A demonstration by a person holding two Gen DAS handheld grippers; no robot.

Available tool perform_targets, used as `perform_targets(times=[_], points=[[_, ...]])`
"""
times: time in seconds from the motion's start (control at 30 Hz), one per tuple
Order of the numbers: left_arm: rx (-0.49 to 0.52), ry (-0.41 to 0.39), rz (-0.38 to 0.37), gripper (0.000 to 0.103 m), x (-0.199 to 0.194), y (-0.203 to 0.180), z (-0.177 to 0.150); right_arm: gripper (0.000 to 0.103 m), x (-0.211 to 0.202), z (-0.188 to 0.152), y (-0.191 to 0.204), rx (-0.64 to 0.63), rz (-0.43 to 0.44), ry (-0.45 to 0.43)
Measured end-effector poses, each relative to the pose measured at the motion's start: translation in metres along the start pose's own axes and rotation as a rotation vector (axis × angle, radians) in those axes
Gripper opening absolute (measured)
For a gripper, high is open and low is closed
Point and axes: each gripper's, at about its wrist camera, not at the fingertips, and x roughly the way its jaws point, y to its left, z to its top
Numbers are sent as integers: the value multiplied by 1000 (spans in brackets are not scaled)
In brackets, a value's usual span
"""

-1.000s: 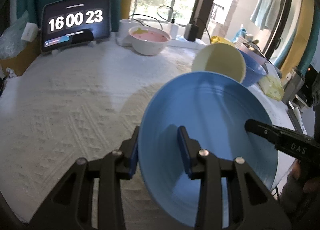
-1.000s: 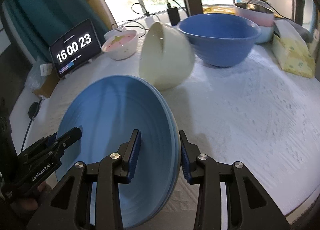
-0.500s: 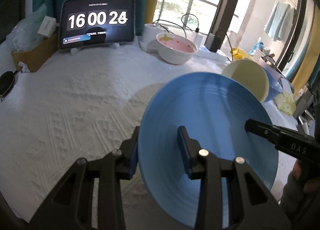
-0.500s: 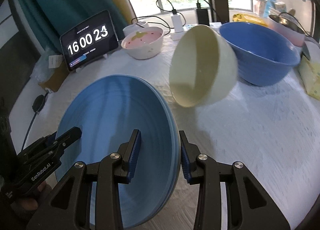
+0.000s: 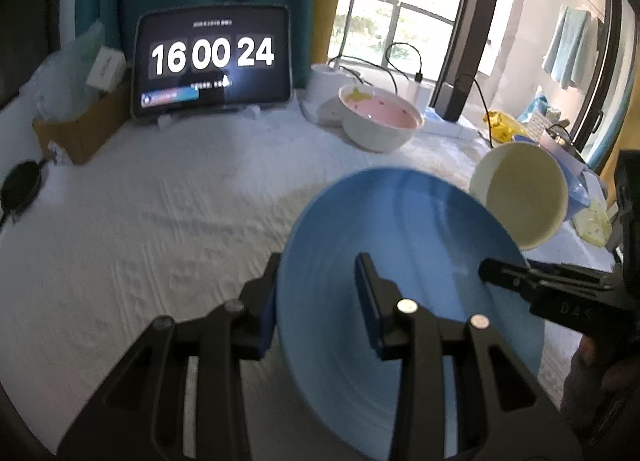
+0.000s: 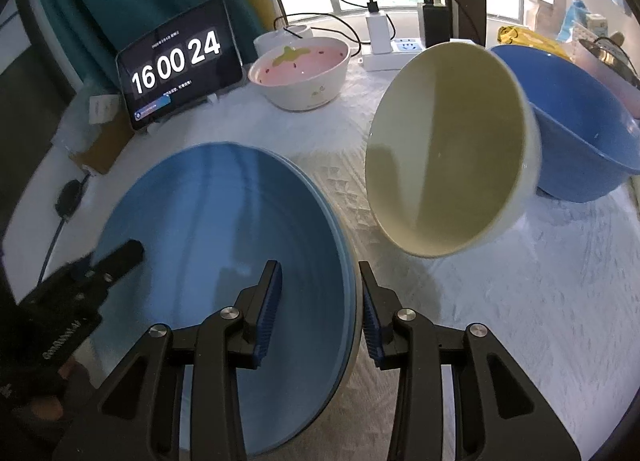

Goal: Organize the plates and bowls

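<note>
A stack of blue plates (image 5: 420,261) (image 6: 224,245) hangs tilted above the white tablecloth, held from both sides. My left gripper (image 5: 316,273) is shut on the stack's left rim, one pad inside and one outside. My right gripper (image 6: 318,273) is shut on the opposite rim in the same way. Each gripper also shows in the other's view: the right gripper (image 5: 504,273) at the far rim, the left gripper (image 6: 128,257) at the lower left. A cream bowl (image 6: 444,165) (image 5: 524,197) lies tipped on its side against a large blue bowl (image 6: 580,133).
A pink-lined white bowl (image 5: 380,121) (image 6: 304,69) stands at the back beside a tablet clock (image 5: 212,61). A power strip (image 6: 400,49) with cables lies behind it. A cardboard box (image 5: 80,129) sits at the far left and a yellow cloth (image 5: 592,221) at the right edge.
Both grippers have carried the plates leftward across the table. The tablet and pink bowl loom larger, and the cream bowl now shows its inside to the right wrist camera. Grips unchanged.
</note>
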Motion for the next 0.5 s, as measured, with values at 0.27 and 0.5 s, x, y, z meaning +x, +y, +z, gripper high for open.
perform_targets(times=[0.27,0.5], points=[[-9,60,11,37,19,2,-3,39,11,3,-2,17,0,17],[1,54,17,37,21,-3,-9,40,15,-1,-8,48,-3,41]])
